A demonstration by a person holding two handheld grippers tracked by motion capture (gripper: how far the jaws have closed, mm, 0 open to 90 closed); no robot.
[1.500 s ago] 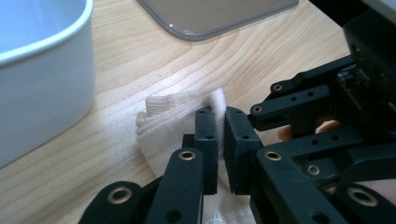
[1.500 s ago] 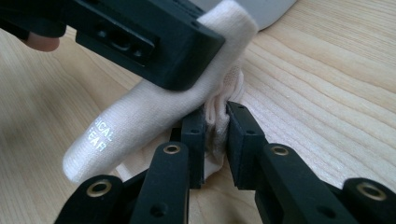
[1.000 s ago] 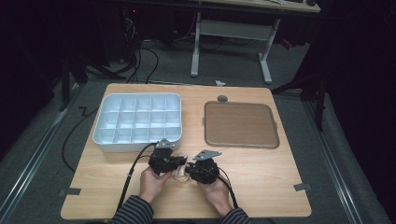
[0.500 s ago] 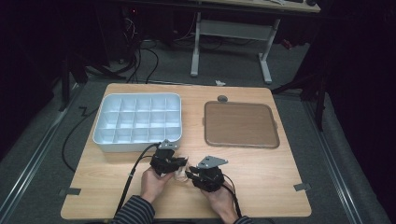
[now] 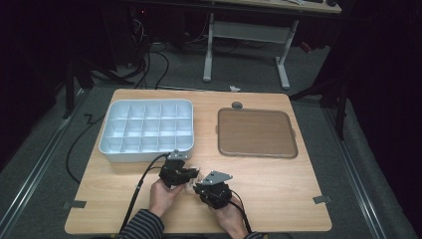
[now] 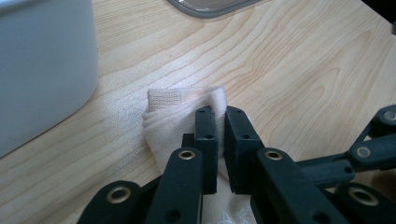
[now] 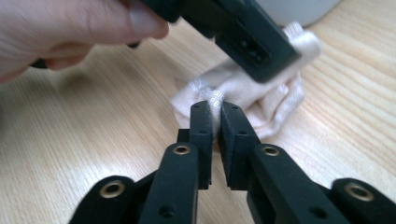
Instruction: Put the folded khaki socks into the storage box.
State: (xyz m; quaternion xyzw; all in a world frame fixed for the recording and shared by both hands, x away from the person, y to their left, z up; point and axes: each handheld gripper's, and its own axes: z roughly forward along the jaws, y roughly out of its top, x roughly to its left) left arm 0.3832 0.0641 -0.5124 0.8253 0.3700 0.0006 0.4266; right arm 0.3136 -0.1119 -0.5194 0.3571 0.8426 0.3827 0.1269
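Observation:
A small cream knitted cloth (image 5: 193, 180), folded over itself (image 6: 173, 112), lies on the wooden table between my two grippers. My left gripper (image 6: 220, 114) is shut on its folded end, and fabric shows on both sides of the pads. My right gripper (image 7: 215, 108) has just been closing and now pinches the other end of the cloth (image 7: 280, 100), where faint printed lettering shows. From above, the left gripper (image 5: 190, 175) and the right gripper (image 5: 197, 186) sit tip to tip near the table's front edge. In the right gripper view the left gripper (image 7: 275, 63) comes in from above.
A white compartment bin (image 5: 147, 102) stands just behind the left hand, its wall (image 6: 42, 60) close to the cloth. A brown tray (image 5: 256, 132) lies at the back right, with a small grey disc (image 5: 237, 105) behind it. Cables trail off the front edge.
The right gripper has shifted a little toward the near edge of the table. The left hand and its gripper have kept still.

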